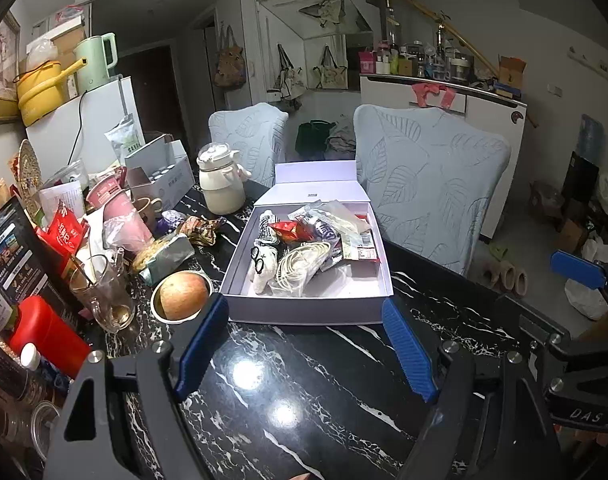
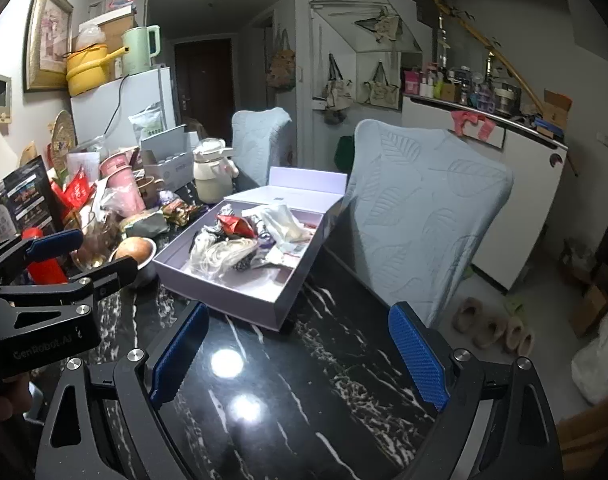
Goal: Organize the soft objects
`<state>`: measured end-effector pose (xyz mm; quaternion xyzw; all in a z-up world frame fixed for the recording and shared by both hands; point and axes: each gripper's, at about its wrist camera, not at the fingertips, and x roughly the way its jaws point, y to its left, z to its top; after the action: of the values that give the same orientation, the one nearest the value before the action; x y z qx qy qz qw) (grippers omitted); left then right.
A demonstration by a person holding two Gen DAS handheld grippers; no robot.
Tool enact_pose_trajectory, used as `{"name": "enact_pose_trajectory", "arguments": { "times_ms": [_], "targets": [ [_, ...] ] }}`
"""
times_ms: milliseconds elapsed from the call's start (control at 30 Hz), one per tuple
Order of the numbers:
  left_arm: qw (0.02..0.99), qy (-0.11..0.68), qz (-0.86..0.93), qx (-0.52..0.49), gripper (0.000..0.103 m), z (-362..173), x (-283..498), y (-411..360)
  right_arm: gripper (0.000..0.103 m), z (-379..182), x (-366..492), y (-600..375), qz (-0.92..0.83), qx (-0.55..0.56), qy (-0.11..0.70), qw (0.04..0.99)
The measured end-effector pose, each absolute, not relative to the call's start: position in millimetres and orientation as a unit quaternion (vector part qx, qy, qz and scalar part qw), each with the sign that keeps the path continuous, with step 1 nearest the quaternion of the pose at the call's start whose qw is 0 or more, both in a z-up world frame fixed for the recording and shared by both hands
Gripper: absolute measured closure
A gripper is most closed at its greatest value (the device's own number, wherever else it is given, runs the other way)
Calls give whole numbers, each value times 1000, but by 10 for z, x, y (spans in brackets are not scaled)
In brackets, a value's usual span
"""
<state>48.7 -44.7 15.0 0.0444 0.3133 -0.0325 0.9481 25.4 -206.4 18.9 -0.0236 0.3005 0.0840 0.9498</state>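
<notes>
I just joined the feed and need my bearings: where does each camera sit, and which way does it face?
Left wrist: on the open left hand-held gripper, facing the open lavender cardboard box straight on; the right hand-held gripper shows at the right edge.
Right wrist: on the open right hand-held gripper, viewing the box from its right; the left hand-held gripper shows at left.
Shared: box, black marble table, red apple, pale blue chairs.

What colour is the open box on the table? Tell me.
Pale lilac box, clearest in the left wrist view.

box (image 1: 240, 272) contents jumbled, packet (image 1: 62, 236) print unreadable
</notes>
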Motion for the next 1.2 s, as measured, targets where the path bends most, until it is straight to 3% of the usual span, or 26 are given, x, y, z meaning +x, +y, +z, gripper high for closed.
{"name": "enact_pose_trajectory", "arguments": {
  "times_ms": [1200],
  "targets": [
    [945,325,-19,27,24,127,522,-322,11,236,234,-2097,80,-13,299,951]
  ]
}}
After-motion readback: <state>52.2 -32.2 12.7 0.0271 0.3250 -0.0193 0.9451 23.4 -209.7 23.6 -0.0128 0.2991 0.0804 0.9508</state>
